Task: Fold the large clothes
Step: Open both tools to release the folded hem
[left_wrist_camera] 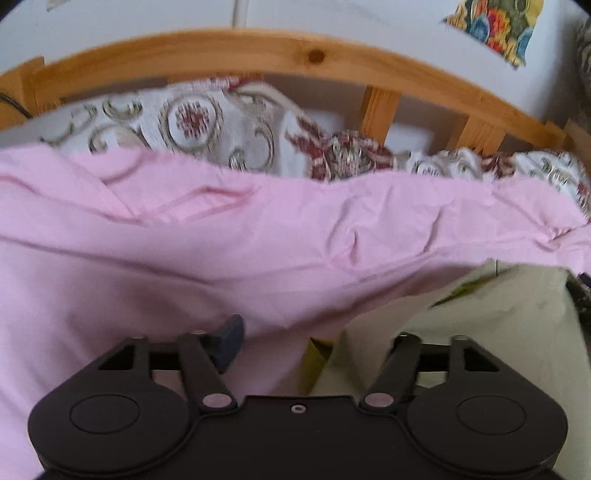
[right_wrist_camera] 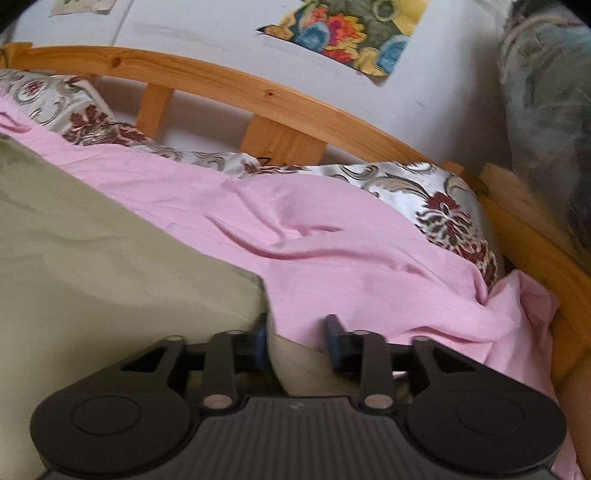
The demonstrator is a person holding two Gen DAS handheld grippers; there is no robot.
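A pale olive cloth (right_wrist_camera: pixel 92 240) lies flat over a wrinkled pink cloth (right_wrist_camera: pixel 351 240) on a bed. In the left wrist view the olive cloth (left_wrist_camera: pixel 498 314) shows at the lower right and the pink cloth (left_wrist_camera: pixel 184 251) fills the middle. My left gripper (left_wrist_camera: pixel 314 343) is open wide, low over the seam where the two cloths meet. Its left blue pad (left_wrist_camera: pixel 231 338) rests on the pink, while its right pad is hidden by olive cloth. My right gripper (right_wrist_camera: pixel 297 343) is open, with the olive cloth's corner lying loose between its blue pads (right_wrist_camera: pixel 332 339).
A wooden slatted headboard (left_wrist_camera: pixel 314 55) curves behind the bed, with floral patterned pillows (left_wrist_camera: pixel 192 122) against it. The bed's wooden side rail (right_wrist_camera: pixel 535 251) runs along the right. A colourful picture (right_wrist_camera: pixel 351 33) hangs on the white wall. Grey patterned fabric (right_wrist_camera: pixel 546 110) hangs at far right.
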